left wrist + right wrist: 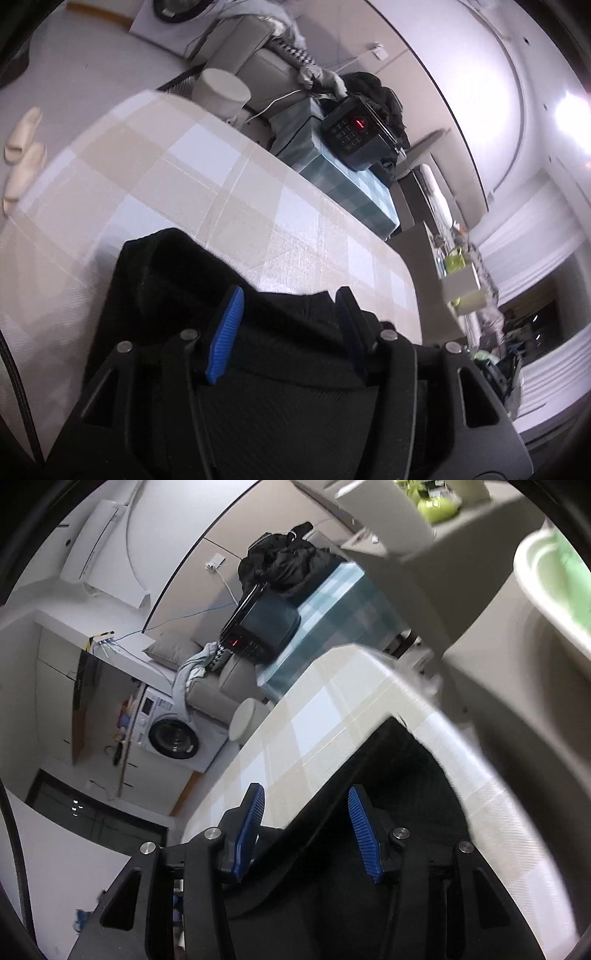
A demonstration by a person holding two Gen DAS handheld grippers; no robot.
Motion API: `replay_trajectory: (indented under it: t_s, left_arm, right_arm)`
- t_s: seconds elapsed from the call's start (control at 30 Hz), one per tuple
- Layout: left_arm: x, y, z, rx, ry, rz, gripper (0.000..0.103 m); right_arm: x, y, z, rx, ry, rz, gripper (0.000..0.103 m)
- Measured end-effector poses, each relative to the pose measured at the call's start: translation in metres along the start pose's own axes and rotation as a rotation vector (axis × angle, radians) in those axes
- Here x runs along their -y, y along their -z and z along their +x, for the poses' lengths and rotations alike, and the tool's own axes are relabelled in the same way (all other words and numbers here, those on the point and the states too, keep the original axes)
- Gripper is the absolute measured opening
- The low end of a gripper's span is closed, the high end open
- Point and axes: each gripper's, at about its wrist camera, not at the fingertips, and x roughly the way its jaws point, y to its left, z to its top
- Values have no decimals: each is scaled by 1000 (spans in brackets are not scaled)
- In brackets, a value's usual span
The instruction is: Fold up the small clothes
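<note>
A black fabric garment [177,280] lies at the lower centre of the left wrist view on the beige-and-white checked table [207,177], whose rounded edge runs close along the right. The left gripper [288,306] and right gripper [306,805] both stand spread, pads off the cloth. Bare checked surface stretches toward the upper left.

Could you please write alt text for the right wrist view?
The right gripper, jaws apart, hangs over a black garment on a checked tablecloth. A washing machine stands behind.
</note>
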Motion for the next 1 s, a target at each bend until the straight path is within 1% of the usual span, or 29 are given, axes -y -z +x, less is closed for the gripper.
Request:
replay_trajectory:
  t_s: [0.13,0.2,0.23,0.3,0.37,0.43,0.5,0.57,0.63,0.7,0.77,0.8,0.9,0.97,1.0]
  left_arm:
    - [0,18,-11,-34,-17,18,50]
    - [1,29,-15,-53,-9,24,50]
    - [3,35,-16,-68,-17,32,50]
    - [9,47,-16,-107,3,55,50]
    - [19,58,-11,-145,13,111,50]
    - [30,66,-2,-171,-11,169,51]
    - [33,66,13,-186,-29,175,51]
    - [32,63,26,-187,-39,154,51]
    - [29,57,38,-176,-70,137,51]
    - [18,48,44,-151,-109,70,51]
    - [9,47,45,-143,-93,2,51]
    - [9,47,44,-141,-93,-3,51]
    - [17,57,26,-121,-115,33,51]
    - [25,66,15,-125,-114,76,51]
    - [34,77,6,-124,-110,113,51]
  right_arm:
    - [0,14,0,-83,37,-41,49]
    - [0,24,3,-115,29,-42,49]
    - [-1,27,6,-129,32,-50,49]
    - [-4,35,10,-147,34,-62,49]
    - [-9,41,14,-167,24,-72,49]
    - [-12,44,15,-170,20,-83,49]
    - [-16,47,15,-175,16,-93,49]
    - [-17,50,13,-182,14,-99,49]
    - [-17,54,9,-188,28,-117,49]
    - [-15,54,5,-185,45,-129,49]
    - [-12,54,-3,-149,81,-129,49]
    - [-13,53,-5,-136,96,-137,49]
    - [-17,55,-11,-128,135,-182,49]
    - [-28,63,-12,-139,153,-245,49]
    - [-32,67,-13,-143,157,-269,49]
